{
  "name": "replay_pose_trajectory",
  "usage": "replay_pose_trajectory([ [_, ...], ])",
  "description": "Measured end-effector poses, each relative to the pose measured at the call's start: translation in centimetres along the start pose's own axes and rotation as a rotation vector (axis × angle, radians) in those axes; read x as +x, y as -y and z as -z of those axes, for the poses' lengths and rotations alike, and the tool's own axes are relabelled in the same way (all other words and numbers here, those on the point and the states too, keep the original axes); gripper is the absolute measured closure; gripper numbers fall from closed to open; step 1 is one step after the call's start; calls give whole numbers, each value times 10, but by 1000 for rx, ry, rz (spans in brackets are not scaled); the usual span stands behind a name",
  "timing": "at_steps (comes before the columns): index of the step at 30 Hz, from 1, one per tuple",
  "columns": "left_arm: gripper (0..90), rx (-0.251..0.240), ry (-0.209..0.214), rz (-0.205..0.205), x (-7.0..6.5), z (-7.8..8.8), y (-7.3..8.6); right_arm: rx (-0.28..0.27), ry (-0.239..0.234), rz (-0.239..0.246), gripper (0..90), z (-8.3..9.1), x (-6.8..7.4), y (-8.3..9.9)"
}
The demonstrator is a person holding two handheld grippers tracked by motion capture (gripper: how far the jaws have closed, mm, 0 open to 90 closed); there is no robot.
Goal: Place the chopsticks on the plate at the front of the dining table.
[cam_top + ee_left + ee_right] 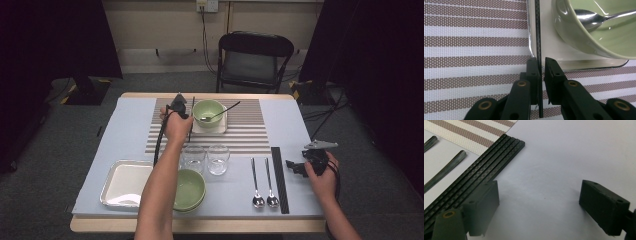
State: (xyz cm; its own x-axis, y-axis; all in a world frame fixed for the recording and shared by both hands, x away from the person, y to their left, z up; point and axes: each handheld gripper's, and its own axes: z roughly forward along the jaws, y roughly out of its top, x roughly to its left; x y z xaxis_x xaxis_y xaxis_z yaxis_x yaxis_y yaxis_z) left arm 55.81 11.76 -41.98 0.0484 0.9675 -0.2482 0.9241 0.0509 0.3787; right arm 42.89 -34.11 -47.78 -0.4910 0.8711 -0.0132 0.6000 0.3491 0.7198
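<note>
From the high view I have my left gripper [183, 106] at about nine o'clock of the far green bowl [208, 112], which sits on its small white tray [223, 128] with a spoon [220, 113] in it. In the left gripper view a single black chopstick [538, 30] lies along the tray's left edge between jaws set narrow, a sliver of gap on one side, so I judge it placed and being let go. My right gripper [539, 202] waits wide apart at three o'clock of the remaining chopsticks [484, 167]; those, two spoons [264, 182], the glasses [218, 159] and the near bowl [191, 189] look left to set.
</note>
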Motion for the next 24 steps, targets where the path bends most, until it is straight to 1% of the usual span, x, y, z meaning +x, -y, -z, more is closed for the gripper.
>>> replay_pose_trajectory([
  [4, 834, 25, 8, 3, 1, -2, -1, 1, 0, -1, 152, 0, 0, 0],
  [7, 849, 25, 12, 18, 2, -3, -1, 0, 0, 0, 152, 0, 0, 0],
  [8, 853, 27, 14, 14, 2, -3, -1, 0, 0, 0, 152, 0, 0, 0],
  [12, 865, 34, 24, 19, 3, -3, -2, 0, 0, -1, 152, 0, 0, 0],
  [16, 867, 33, 29, 33, 3, -4, -2, 0, 0, 0, 152, 0, 0, 0],
  [21, 869, 36, 42, 26, 2, -5, -2, 0, -1, -2, 152, 0, 0, 0],
  [24, 869, 34, 47, 40, 1, -5, -2, 0, -1, -1, 152, 0, 0, 0],
])
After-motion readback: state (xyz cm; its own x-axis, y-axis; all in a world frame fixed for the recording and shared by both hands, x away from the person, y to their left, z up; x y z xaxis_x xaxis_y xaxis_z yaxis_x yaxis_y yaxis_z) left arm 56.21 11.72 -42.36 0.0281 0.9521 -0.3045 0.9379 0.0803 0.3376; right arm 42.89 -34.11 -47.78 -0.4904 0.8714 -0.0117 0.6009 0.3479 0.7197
